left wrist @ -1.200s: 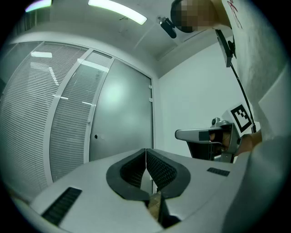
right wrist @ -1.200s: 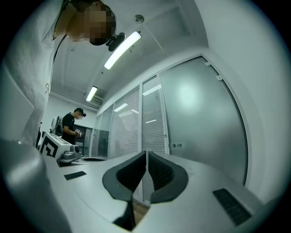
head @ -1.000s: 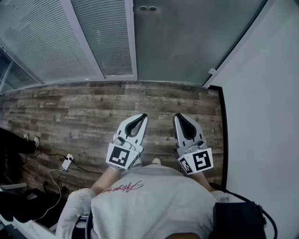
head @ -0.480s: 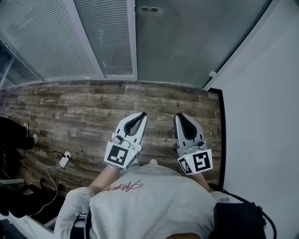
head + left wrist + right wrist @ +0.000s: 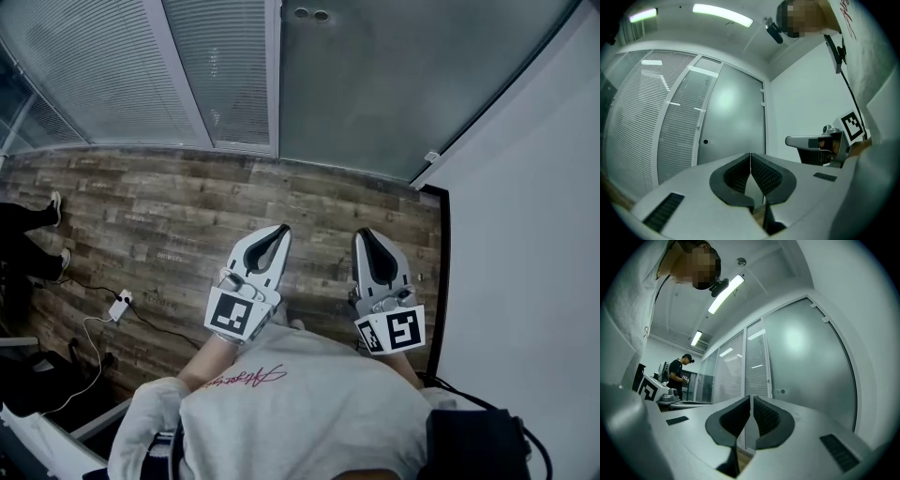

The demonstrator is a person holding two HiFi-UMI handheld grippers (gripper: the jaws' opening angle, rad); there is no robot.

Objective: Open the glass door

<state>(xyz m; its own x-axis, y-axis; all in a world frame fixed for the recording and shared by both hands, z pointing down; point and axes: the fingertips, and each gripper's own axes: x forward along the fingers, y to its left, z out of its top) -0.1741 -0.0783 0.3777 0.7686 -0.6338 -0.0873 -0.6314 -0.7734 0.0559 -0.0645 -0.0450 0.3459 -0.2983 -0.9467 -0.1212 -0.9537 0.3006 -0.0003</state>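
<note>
The frosted glass door [image 5: 394,84] stands ahead, with two small round lock fittings [image 5: 311,14] near its left edge. In the left gripper view the door [image 5: 736,122] shows its hinges on the right side. My left gripper [image 5: 283,229] and right gripper [image 5: 361,233] are held side by side over the wooden floor, short of the door and touching nothing. Both are shut and empty, the ribbed pads meeting in the left gripper view [image 5: 750,157] and in the right gripper view [image 5: 751,399], where the door [image 5: 806,362] fills the right.
Glass partitions with blinds [image 5: 112,75] run left of the door. A white wall [image 5: 525,234] with a black skirting [image 5: 444,281] closes the right side. A power strip [image 5: 118,306] and cable lie on the floor at left. A person [image 5: 677,373] stands further back.
The view has crept toward the door: the door and partitions sit a little nearer, and the power strip has slid left. Both grippers keep the same shut pose.
</note>
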